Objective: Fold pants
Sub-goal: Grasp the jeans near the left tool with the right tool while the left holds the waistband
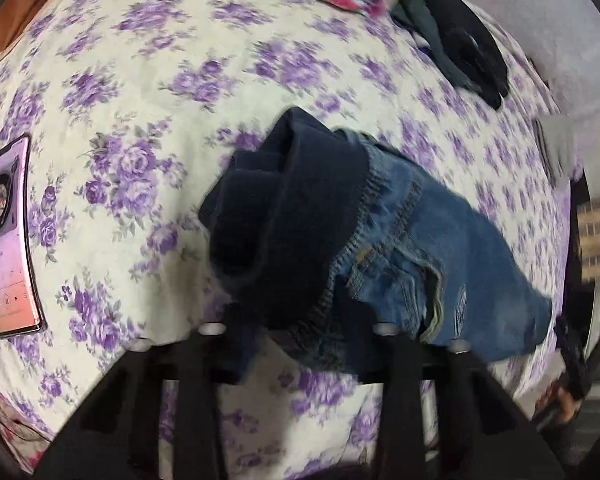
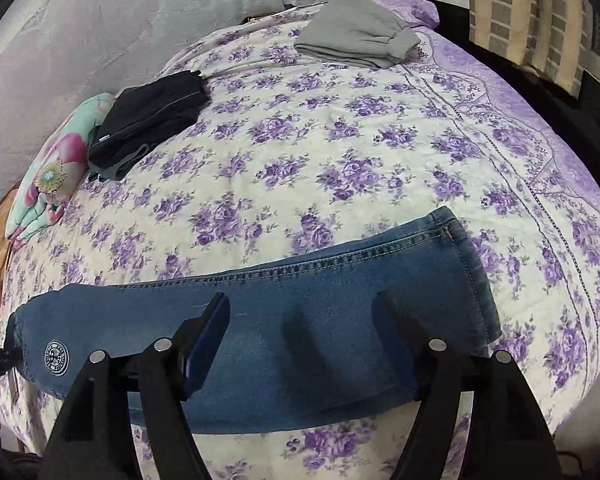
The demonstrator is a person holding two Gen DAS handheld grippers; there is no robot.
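Blue denim pants lie on a purple-flowered bedspread (image 2: 300, 140). In the left wrist view their waist end (image 1: 412, 264) is bunched, with the dark fleece lining (image 1: 284, 216) turned out. My left gripper (image 1: 304, 336) sits right at this waist end; the cloth covers its fingertips, so its grip is hidden. In the right wrist view the legs (image 2: 300, 320) lie flat across the bed, hem to the right. My right gripper (image 2: 304, 316) hovers over the legs, jaws wide apart and empty.
A phone (image 1: 8, 240) with a lit screen lies at the left. Folded black clothes (image 2: 148, 120), a folded grey garment (image 2: 356, 36) and a floral blanket (image 2: 52, 176) sit at the far side. The bed edge runs along the right.
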